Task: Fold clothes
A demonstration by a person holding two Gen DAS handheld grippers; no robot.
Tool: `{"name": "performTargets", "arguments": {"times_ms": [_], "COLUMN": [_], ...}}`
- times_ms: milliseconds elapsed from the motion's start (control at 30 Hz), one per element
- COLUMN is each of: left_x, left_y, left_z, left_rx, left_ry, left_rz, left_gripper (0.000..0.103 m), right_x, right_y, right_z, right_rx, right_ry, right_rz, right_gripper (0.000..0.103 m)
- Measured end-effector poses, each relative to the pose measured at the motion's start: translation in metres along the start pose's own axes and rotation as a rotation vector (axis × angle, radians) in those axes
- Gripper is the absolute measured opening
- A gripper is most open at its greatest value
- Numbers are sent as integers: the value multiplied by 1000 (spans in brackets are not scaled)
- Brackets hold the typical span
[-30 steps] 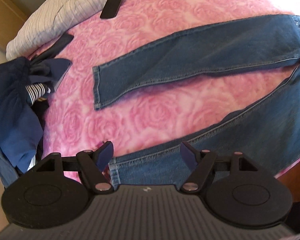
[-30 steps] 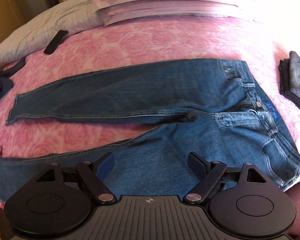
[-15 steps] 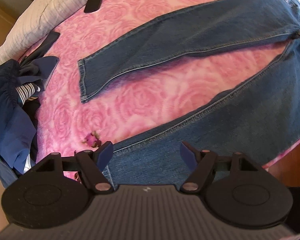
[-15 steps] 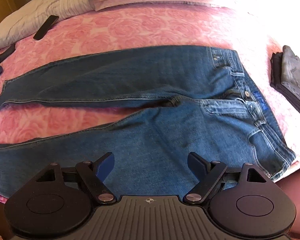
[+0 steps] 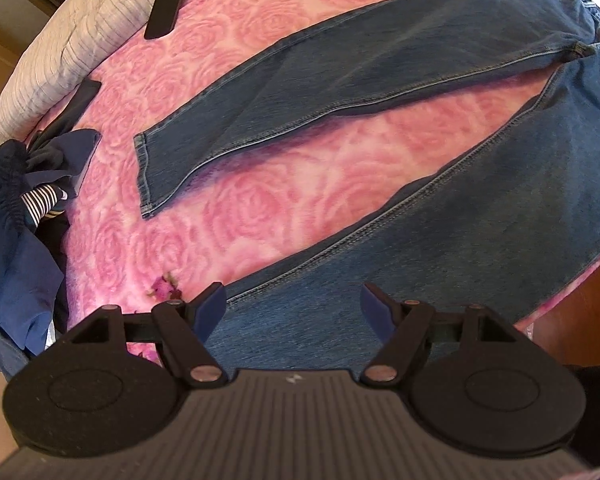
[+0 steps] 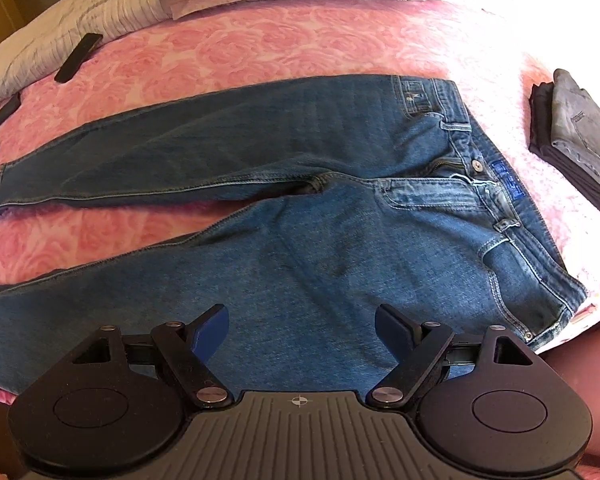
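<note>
The left gripper point(image 5: 292, 306) and right gripper point(image 6: 300, 326) both have their jaws wide apart, holding nothing, above the near leg of the jeans point(image 6: 320, 216). The jeans lie flat with legs spread on a pink rose blanket point(image 5: 268, 200). A pile of dark clothes point(image 5: 8, 216) sits at the left edge, and a phone point(image 5: 166, 8) farther back. Both grippers have come closer to the jeans than a second ago.

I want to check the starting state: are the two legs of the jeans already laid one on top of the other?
No, the jeans lie flat with both legs spread apart, and a strip of the pink rose blanket shows between them.
</note>
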State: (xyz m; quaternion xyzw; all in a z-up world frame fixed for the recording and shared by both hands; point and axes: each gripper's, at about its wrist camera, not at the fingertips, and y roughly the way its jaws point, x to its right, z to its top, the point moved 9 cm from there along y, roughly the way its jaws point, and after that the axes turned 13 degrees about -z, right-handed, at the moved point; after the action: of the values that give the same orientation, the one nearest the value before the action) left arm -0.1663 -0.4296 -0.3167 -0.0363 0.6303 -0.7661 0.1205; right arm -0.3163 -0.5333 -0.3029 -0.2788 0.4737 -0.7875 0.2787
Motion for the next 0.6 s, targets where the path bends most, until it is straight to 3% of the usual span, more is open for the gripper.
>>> {"name": "performTargets", "arguments": {"times_ms": [233, 600], "left_x": [27, 55], "left_y": [7, 20], "left_z": [-13, -34], "left_rx": [17, -25], "left_ry": [81, 52], "left_rz": [7, -16], "left_gripper": [71, 71], "right_x": [19, 48], "right_y": [6, 18], "right_z": [-12, -21], "right_rx": [11, -24], "right_ry": [-106, -166], "right_rz": [-7, -39], "right_gripper": [83, 83]}}
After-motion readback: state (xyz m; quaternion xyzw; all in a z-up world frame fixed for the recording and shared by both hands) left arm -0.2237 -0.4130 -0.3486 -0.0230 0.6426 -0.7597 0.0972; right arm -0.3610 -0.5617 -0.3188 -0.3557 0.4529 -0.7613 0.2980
